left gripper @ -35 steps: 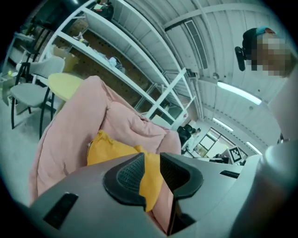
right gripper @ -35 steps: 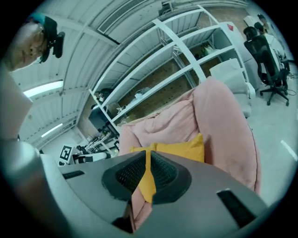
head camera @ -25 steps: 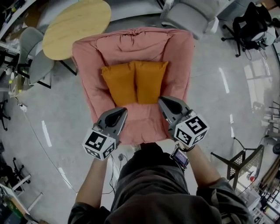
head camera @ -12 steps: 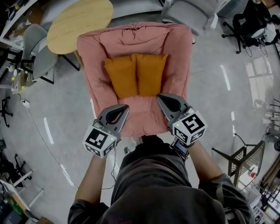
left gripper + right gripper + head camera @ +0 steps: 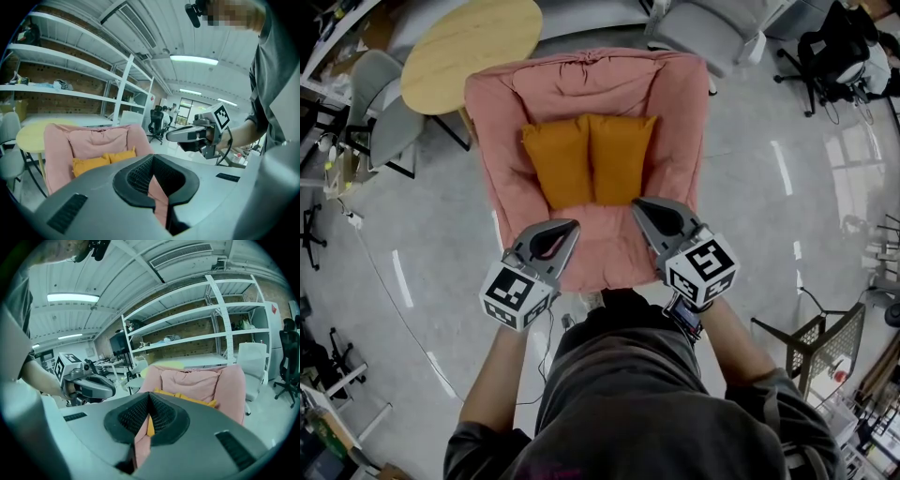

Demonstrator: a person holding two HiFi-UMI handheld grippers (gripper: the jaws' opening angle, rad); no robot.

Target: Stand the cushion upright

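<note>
An orange cushion [image 5: 589, 159], creased down its middle, stands leaning against the backrest of the pink armchair [image 5: 502, 141]; it also shows in the left gripper view as the orange cushion [image 5: 101, 161]. Both grippers hover over the front of the seat, just short of the cushion's lower edge and apart from it. My left gripper [image 5: 570, 226] is shut with nothing in it, and so is my right gripper [image 5: 637, 204]. In their own views the left gripper [image 5: 155, 180] and the right gripper [image 5: 148, 420] show jaws pressed together, with only pink seat fabric beyond.
A round wooden table [image 5: 469, 47] and grey chairs [image 5: 380, 117] stand to the armchair's left. A grey armchair [image 5: 712, 33] and a black office chair [image 5: 839, 52] are behind it. A cable [image 5: 384, 291] runs across the floor. A wire rack [image 5: 820, 347] is at the right.
Both grippers have risen a little and drawn slightly back from the cushion's lower edge, then held still. The cushion has stayed leaning on the backrest.
</note>
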